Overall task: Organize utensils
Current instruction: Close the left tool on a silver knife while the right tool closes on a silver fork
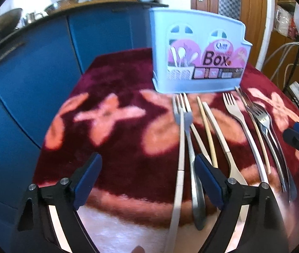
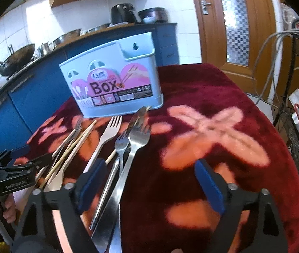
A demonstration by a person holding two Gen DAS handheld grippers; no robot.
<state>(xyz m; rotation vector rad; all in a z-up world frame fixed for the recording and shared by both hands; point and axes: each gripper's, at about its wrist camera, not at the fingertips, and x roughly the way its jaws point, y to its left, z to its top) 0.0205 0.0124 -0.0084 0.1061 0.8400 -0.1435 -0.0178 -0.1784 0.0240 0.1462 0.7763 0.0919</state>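
My left tongs and right tongs both gape wide, holding nothing; the utensils lie on the table before the box; I should straddle one handle squarely, then close.

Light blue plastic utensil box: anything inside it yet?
Nothing sticks out above the rim of the light blue plastic utensil box; its opaque walls hide the interior. The metal forks and wooden chopsticks lie on the red cloth.

Utensils crowd the cloth's middle before the box; bare cloth either side
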